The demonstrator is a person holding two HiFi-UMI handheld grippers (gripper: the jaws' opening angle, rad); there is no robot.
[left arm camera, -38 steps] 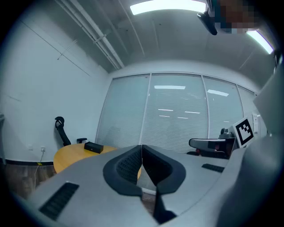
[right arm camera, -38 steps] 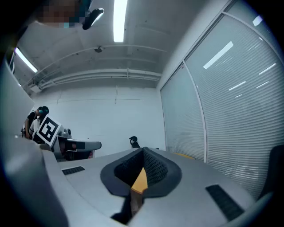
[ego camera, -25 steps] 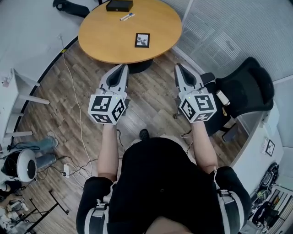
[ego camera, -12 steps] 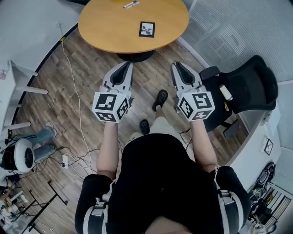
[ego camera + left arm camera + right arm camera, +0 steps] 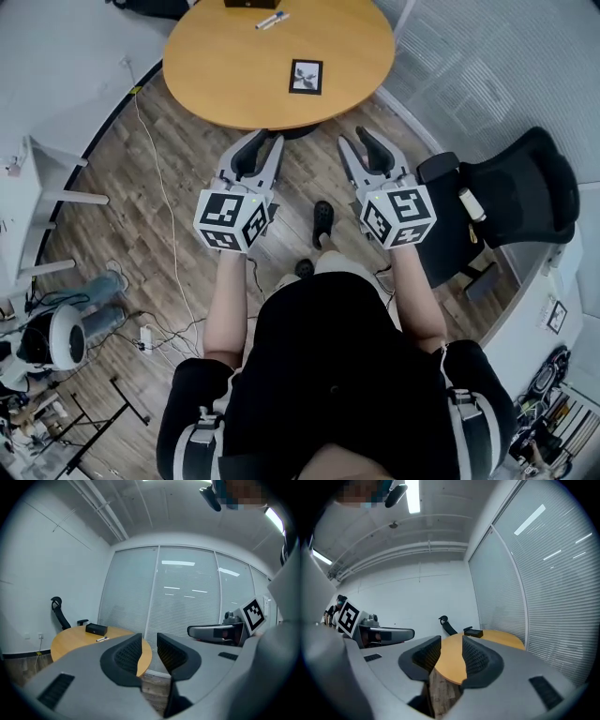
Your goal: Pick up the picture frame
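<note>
Small black-edged rectangular picture frame (image 5: 307, 76), lying flat on round wooden tabletop (image 5: 225, 75), well ahead of both grippers. Left gripper (image 5: 262, 141) and right gripper (image 5: 357, 139): fingers spreading, nothing between them. Probably light, stiff, perhaps glazed and fragile; best pinched across opposite edges, not the face.

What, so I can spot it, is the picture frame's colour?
Black border on the picture frame; head view shows it best.
</note>
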